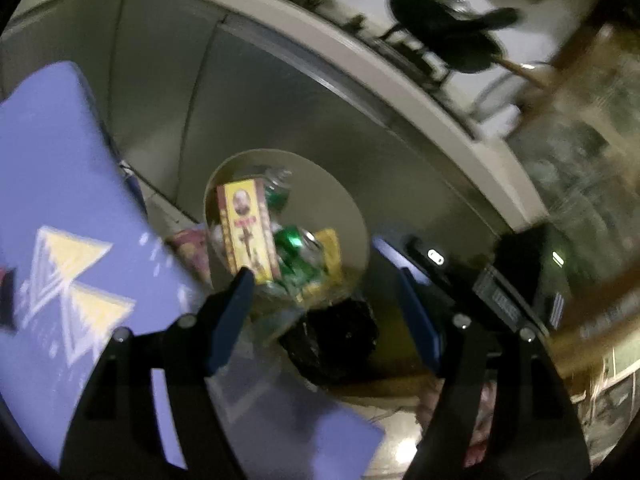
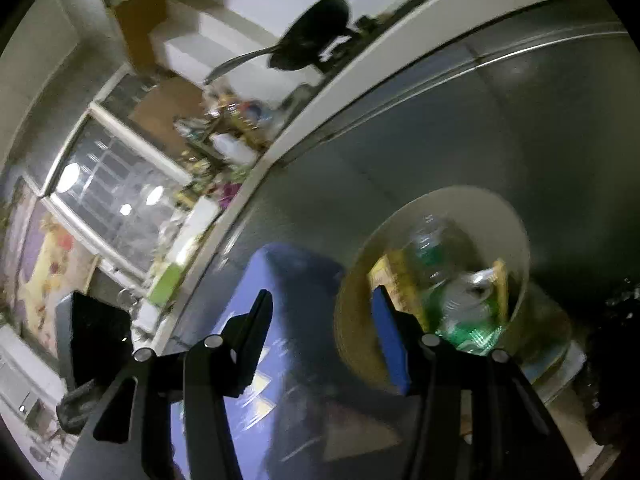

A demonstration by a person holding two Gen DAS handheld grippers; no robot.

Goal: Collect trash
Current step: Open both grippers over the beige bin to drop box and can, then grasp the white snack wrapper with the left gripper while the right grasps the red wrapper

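A round beige trash bin [image 1: 352, 216] stands by a metal cabinet, holding a yellow box [image 1: 248, 232] with a portrait, green-labelled plastic bottles [image 1: 296, 248] and a yellow wrapper [image 1: 330, 248]. My left gripper [image 1: 316, 280] is open and empty, just above the bin; its left fingertip [image 1: 240, 284] overlaps the yellow box's lower end. In the right wrist view the same bin [image 2: 516, 240] shows with bottles [image 2: 460, 308] inside. My right gripper [image 2: 320, 300] is open and empty, left of the bin.
A purple mat [image 1: 60, 208] with yellow triangles lies left of the bin, also in the right wrist view [image 2: 288, 280]. A black bag [image 1: 336, 336] sits below the bin. The steel cabinet front [image 1: 256, 92] rises behind. Dark appliances [image 1: 504, 280] stand at the right.
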